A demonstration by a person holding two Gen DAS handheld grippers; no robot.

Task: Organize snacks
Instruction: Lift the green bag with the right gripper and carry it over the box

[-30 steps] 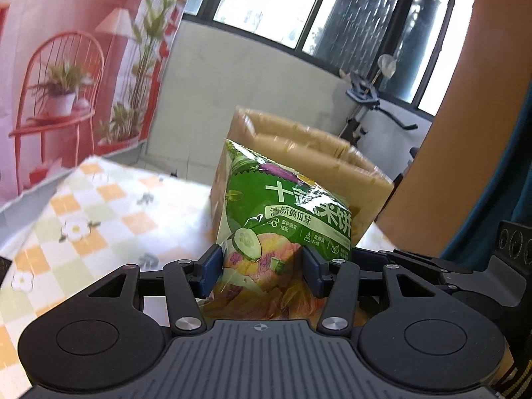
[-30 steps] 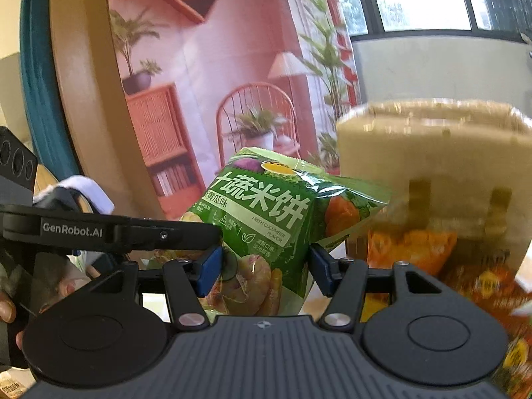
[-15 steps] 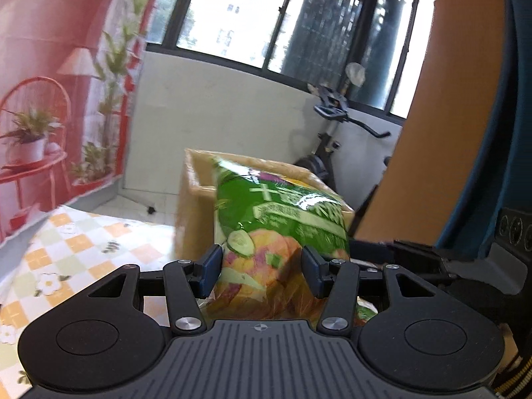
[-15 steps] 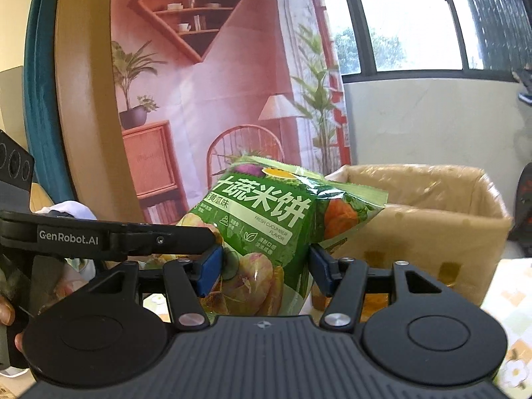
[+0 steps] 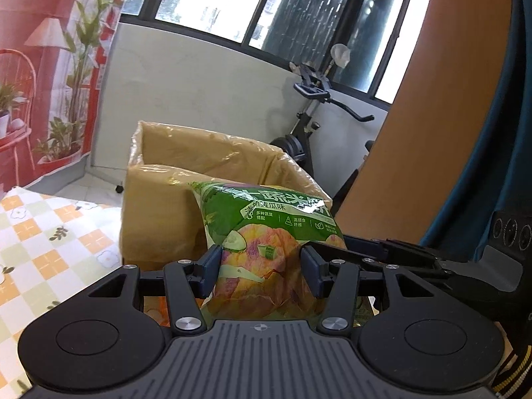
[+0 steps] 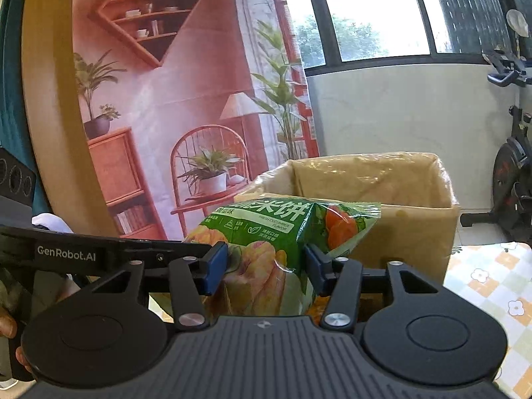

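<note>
Both hand-held grippers pinch the same green snack bag (image 5: 266, 252) — the left hand-held gripper (image 5: 261, 271) on one side, and the right hand-held gripper (image 6: 266, 267), whose jaws have just been closing, on the other, its blue pads (image 6: 216, 267) pressing the bag. The bag is held in the air just before the open cardboard box (image 5: 159, 199) lined with clear plastic — which stands on the desk (image 5: 50, 249) with its checked flower cloth. Beyond stands an exercise bike (image 5: 309, 126) below the window.

Left gripper (image 5: 261, 271) and right gripper (image 6: 266, 269) both clamped.
</note>
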